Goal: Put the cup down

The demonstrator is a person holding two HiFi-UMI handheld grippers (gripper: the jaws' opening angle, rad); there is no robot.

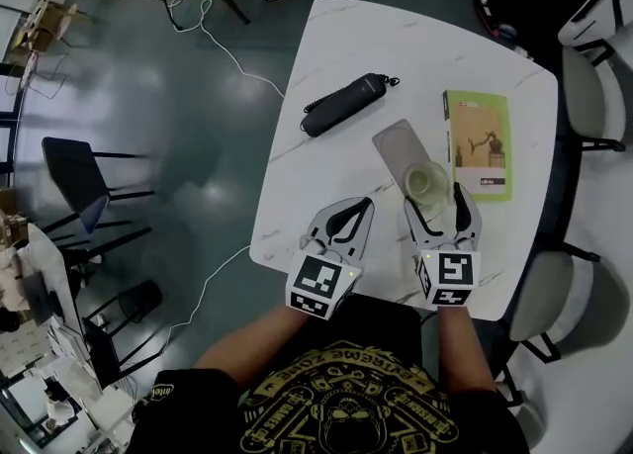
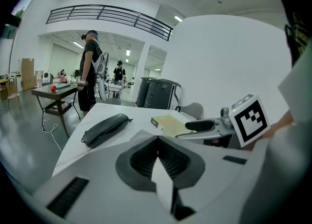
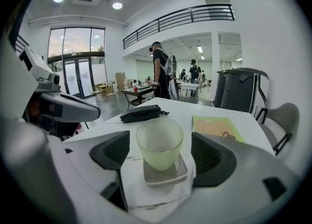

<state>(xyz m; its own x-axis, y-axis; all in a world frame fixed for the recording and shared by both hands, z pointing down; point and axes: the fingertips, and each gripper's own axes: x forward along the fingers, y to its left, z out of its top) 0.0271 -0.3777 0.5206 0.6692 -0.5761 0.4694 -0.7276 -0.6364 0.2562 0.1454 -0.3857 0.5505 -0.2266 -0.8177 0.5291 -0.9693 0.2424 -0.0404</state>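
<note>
While the cup (image 3: 160,142) is standing upright on a flat grey tray (image 1: 396,143) on the white worktop (image 1: 346,46), the right gripper (image 1: 436,201) is holding its fingers wide apart on either side of it, with a gap showing at each side. The left gripper (image 2: 157,145) is being held just beside, fingers pressed together on nothing. A black case (image 1: 344,104) and a green booklet (image 1: 478,143) are lying beyond.

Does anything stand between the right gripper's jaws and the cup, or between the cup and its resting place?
Nothing visible blocks either. The pale green frosted glass cup stands between the right gripper's open jaws, a gap on each side, and sits upright on a flat grey tray on the white marble table.
</note>
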